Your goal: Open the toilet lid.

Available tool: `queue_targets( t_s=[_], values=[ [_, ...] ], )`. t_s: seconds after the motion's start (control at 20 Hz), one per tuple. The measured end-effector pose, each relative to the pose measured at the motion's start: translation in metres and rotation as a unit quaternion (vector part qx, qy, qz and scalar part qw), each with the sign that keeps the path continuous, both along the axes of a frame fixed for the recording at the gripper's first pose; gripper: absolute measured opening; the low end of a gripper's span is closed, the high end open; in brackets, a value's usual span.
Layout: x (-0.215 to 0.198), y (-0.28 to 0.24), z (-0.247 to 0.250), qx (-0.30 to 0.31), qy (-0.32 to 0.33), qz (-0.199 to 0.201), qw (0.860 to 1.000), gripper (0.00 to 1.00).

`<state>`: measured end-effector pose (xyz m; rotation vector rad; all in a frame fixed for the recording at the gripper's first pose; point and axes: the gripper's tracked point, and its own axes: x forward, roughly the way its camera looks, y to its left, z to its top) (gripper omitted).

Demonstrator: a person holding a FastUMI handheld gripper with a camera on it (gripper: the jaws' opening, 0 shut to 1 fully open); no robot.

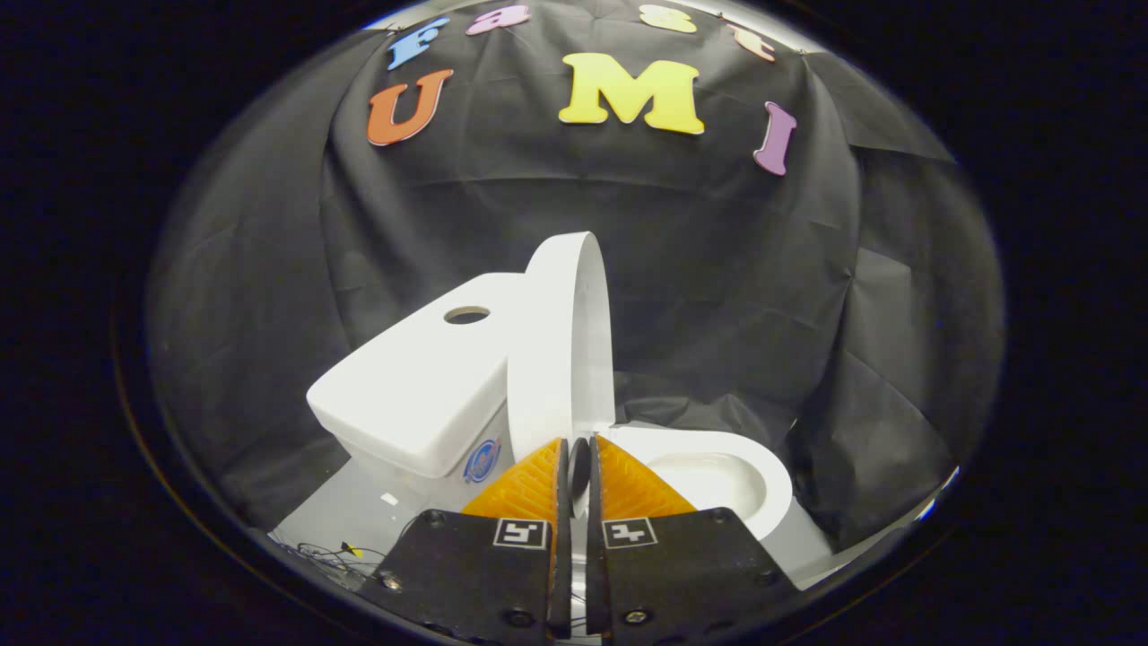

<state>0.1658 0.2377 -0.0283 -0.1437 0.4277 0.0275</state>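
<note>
The white toilet lid [547,359] stands raised, nearly upright, between the tank [413,395] and the open bowl [717,475]. I see the lid almost edge-on. My gripper [578,462] is at the lid's lower rim. Its fingers are drawn close together, with the rim and a small dark pad [579,467] pinched in the narrow gap between the tips. The bowl's rim and basin lie uncovered just beyond the fingers on the bowl side.
The tank top has a round hole [466,315]. A black cloth wall [717,296] hangs close behind the toilet. The toilet rests on a pale floor panel [341,520], with thin wires [332,552] at its near corner.
</note>
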Motion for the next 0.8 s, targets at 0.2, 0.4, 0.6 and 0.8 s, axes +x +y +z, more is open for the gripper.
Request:
queue_targets(
  t_s=[0.2,0.4,0.6,0.8],
  values=[
    [0.0,0.011,-0.002,-0.028,0.001,0.004,1.0,0.1],
    [0.0,0.009,-0.003,-0.039,0.005,0.038,0.998,0.16],
    [-0.014,-0.005,0.03,-0.018,-0.051,0.057,0.997,0.61],
    [-0.04,-0.042,0.086,0.005,-0.16,0.054,0.986,0.85]
  ],
)
